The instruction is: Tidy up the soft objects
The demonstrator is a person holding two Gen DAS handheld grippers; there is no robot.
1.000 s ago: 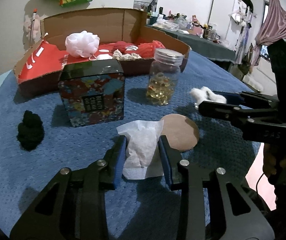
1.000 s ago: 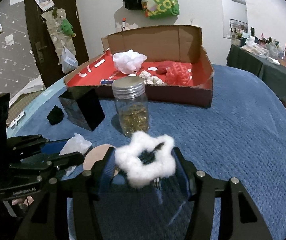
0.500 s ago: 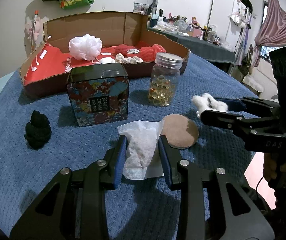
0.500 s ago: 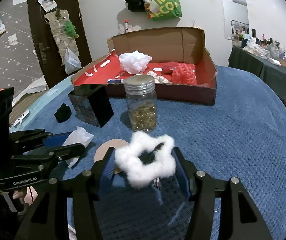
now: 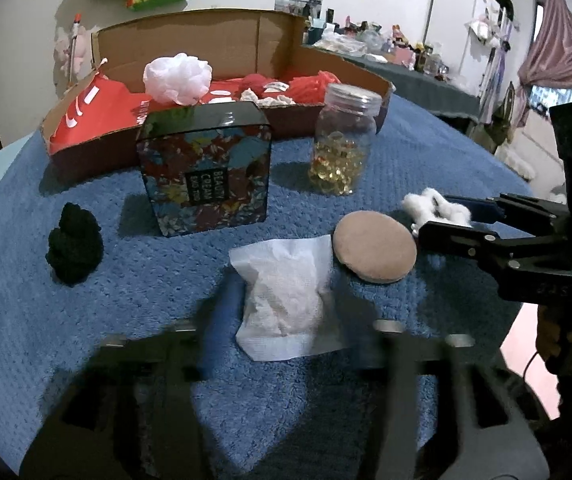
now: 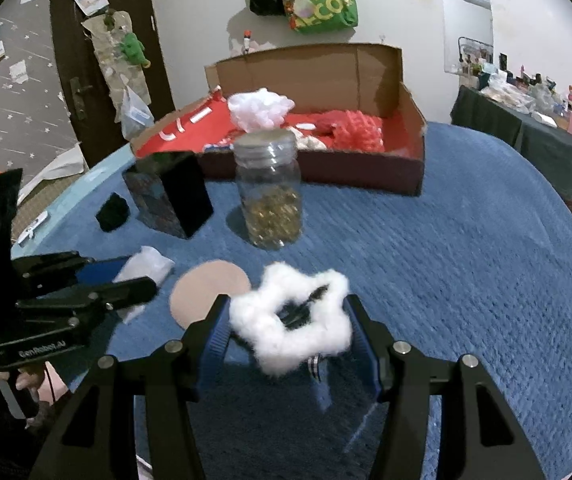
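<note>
My right gripper is shut on a fluffy white star-shaped scrunchie and holds it above the blue cloth; it also shows in the left wrist view. My left gripper is motion-blurred, with its fingers wide on either side of a white pouch that lies on the cloth; the pouch shows in the right wrist view. A cardboard box with a red lining at the back holds a white pouf and red soft items.
On the blue cloth stand a floral tin and a glass jar of yellow beads. A black knitted lump lies left. A round tan pad lies by the pouch. The table edge is close at front right.
The left gripper's fingers have spread apart and now look blurred; the pouch lies free between them. The right gripper still holds the scrunchie and has shifted a little.
</note>
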